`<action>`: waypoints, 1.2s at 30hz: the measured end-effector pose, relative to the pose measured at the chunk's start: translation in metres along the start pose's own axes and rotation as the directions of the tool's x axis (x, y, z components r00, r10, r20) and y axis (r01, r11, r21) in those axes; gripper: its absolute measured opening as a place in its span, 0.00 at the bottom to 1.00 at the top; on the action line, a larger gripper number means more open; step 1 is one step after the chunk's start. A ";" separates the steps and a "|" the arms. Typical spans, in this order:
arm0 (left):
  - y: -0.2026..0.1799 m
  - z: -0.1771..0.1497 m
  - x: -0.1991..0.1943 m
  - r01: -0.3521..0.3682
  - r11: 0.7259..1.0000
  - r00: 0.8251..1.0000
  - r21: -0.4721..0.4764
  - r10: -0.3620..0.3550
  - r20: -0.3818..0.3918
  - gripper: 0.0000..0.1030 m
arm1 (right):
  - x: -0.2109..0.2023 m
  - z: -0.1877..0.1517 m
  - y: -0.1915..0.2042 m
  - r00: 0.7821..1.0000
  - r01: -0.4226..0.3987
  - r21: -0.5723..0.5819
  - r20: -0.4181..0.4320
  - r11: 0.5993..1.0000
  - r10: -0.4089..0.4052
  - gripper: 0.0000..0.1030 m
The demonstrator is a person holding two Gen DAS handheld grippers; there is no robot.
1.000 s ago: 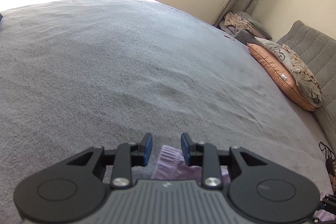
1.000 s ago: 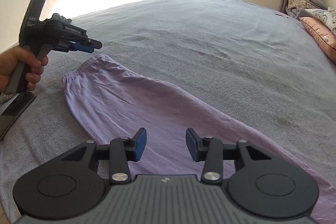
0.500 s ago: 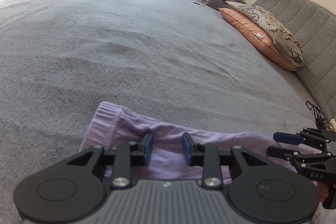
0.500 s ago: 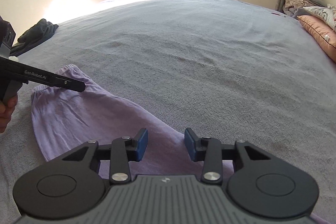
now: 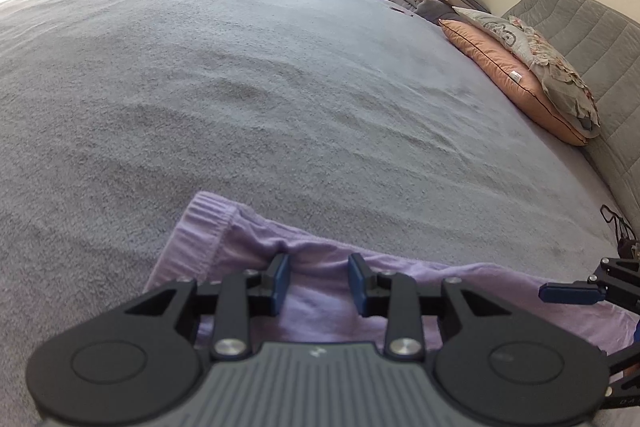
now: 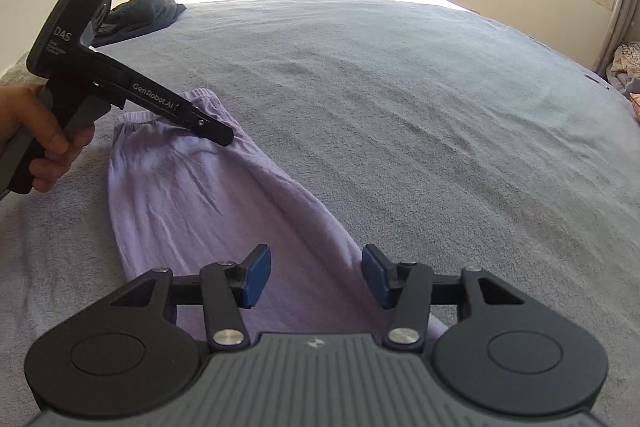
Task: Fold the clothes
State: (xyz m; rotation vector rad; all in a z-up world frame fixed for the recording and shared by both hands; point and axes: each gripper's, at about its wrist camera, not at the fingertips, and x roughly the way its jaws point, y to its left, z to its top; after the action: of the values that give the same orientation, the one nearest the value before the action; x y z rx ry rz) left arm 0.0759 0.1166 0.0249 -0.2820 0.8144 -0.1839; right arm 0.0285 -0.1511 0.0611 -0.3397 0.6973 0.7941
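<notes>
The lilac trousers (image 6: 192, 195) lie flat along the near edge of the grey bed (image 6: 400, 99), unfolded. The left claw (image 5: 318, 279), over the cuffed end, and the right claw (image 6: 316, 275), further along the leg, are both opening, fabric below but ungripped. Next, I judge, each must pinch an edge for the first fold.

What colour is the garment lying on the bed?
Light purple, a plain lilac garment; the right wrist view shows it best.

On the grey bedspread (image 6: 400, 99), the right gripper (image 6: 316, 275) opens over lilac trousers (image 6: 200, 203); the left gripper (image 6: 218, 135) meets their cuffed end.
</notes>
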 end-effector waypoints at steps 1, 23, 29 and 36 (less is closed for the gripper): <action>-0.002 0.000 0.000 -0.002 1.000 1.000 0.009 0.002 0.002 0.35 | 0.001 0.000 0.004 1.000 -0.026 -0.012 -0.013 1.000 0.026 0.52; -0.045 -0.010 -0.014 0.038 0.984 0.999 0.177 -0.037 -0.007 0.57 | -0.007 -0.017 -0.018 0.996 -0.065 0.050 -0.062 0.997 0.068 0.56; -0.051 -0.016 -0.006 0.040 0.979 0.999 0.200 -0.033 -0.042 0.61 | 0.000 -0.025 -0.006 0.990 -0.082 -0.001 -0.119 0.997 0.081 0.56; -0.054 -0.021 -0.003 0.033 0.975 0.998 0.218 -0.022 -0.052 0.62 | -0.012 -0.014 -0.026 0.999 0.036 0.096 0.007 0.995 -0.037 0.58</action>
State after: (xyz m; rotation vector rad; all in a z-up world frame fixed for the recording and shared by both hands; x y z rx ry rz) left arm 0.0559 0.0630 0.0304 -0.0810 0.8310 -0.3055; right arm 0.0363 -0.1819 0.0599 -0.2610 0.7165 0.7243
